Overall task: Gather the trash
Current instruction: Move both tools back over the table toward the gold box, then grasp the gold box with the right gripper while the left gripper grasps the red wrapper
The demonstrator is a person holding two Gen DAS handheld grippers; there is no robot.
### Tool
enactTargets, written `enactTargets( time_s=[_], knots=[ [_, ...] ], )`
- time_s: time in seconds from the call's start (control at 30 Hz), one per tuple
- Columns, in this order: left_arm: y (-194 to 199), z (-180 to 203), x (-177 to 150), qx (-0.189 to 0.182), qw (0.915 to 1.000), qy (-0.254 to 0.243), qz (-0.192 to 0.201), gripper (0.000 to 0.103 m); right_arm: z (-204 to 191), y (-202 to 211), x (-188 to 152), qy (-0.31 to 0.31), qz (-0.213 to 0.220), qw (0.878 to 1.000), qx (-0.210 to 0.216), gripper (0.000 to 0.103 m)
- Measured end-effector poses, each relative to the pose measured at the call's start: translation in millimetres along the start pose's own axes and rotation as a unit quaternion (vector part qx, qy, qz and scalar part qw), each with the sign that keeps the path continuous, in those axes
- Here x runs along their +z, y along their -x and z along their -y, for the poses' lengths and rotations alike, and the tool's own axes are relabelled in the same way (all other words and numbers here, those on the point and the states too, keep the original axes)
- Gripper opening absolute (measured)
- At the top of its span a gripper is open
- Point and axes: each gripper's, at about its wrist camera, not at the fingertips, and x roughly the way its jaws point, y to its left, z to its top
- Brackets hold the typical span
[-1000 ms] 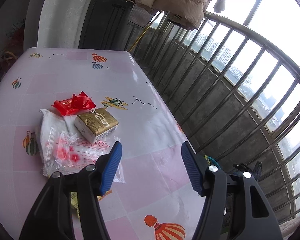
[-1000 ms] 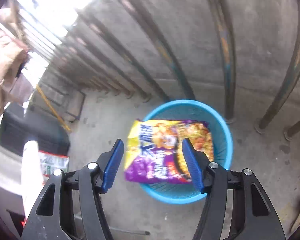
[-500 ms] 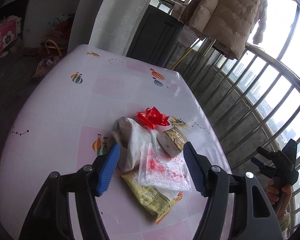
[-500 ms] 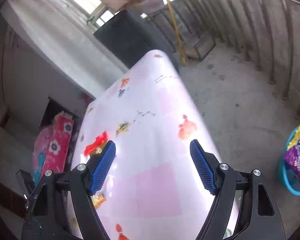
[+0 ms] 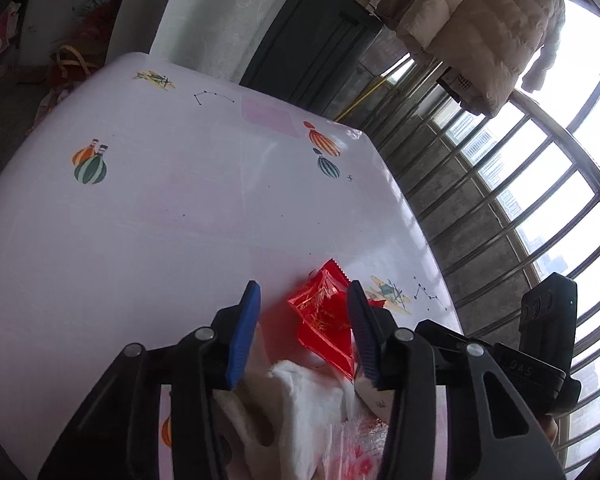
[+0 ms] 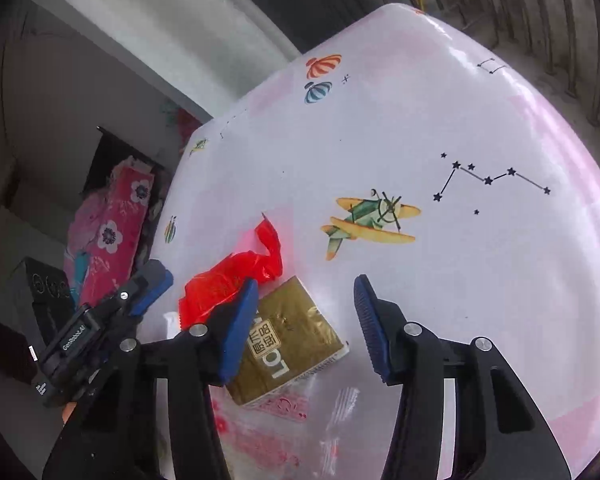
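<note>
Left hand-held gripper (image 5: 302, 312): black plastic arms with ribbed blue pads; jaws closing, the red wrapper (image 5: 324, 320) between them, not yet pinched as far as I can see.
Right hand-held gripper (image 6: 306, 312): same build; jaws closing over the gold packet (image 6: 292, 344), right pad clear of it, left pad at the packet's edge, no grip visible.
Red wrapper: crinkled, glossy foil with a saw-tooth edge, lying on the surface at the far end of the trash pile.
Gold packet: flat rectangular pack, shiny metallic film with printed lettering, just near of the red wrapper and touching it.
White tissue (image 5: 300, 408): soft, crumpled, on the near side of the wrapper.
Clear bag (image 6: 268, 432): thin transparent plastic with pink print, partly under the gold packet.
Surface (image 5: 160, 220): smooth pale pink cloth, rounded corners, printed with balloons, a plane and star lines.
Railing (image 5: 500, 208): metal bars to the right of the surface.
</note>
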Motion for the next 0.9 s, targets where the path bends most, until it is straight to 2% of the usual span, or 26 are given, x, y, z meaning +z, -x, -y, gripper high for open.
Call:
enactTargets(
  time_s=[0.1, 0.13, 0.43, 0.6, 0.7, 0.83, 0.9],
  knots=[
    [-20, 3, -11, -0.016, 0.9990, 0.003, -0.040, 0.021, -4, -5, -9, 0.003, -0.017, 1.000, 0.007, 0.039],
    [-21, 5, -16, -0.022, 0.9987, 0.001, -0.047, 0.019, -5, -5, -11, 0.006, -0.016, 1.000, 0.008, 0.039],
    [14, 38, -66, -0.038, 0.9968, -0.034, -0.061, 0.014, 3, 26, -46, 0.016, -0.033, 0.999, 0.010, 0.035],
    [47, 49, -101, -0.066, 0.9957, -0.015, -0.064, 0.012, 8, 51, -74, 0.032, -0.033, 0.999, 0.000, 0.035],
    [68, 58, -122, -0.067, 0.9959, -0.022, -0.057, 0.012, 10, 72, -83, 0.036, -0.019, 0.999, -0.005, 0.037],
    [97, 64, -140, -0.060, 0.9968, -0.039, -0.034, 0.013, 15, 105, -92, 0.016, 0.000, 1.000, 0.007, 0.050],
    [108, 63, -142, -0.053, 0.9977, -0.038, -0.018, 0.017, 13, 112, -97, 0.006, -0.001, 1.000, 0.014, 0.054]
  ],
)
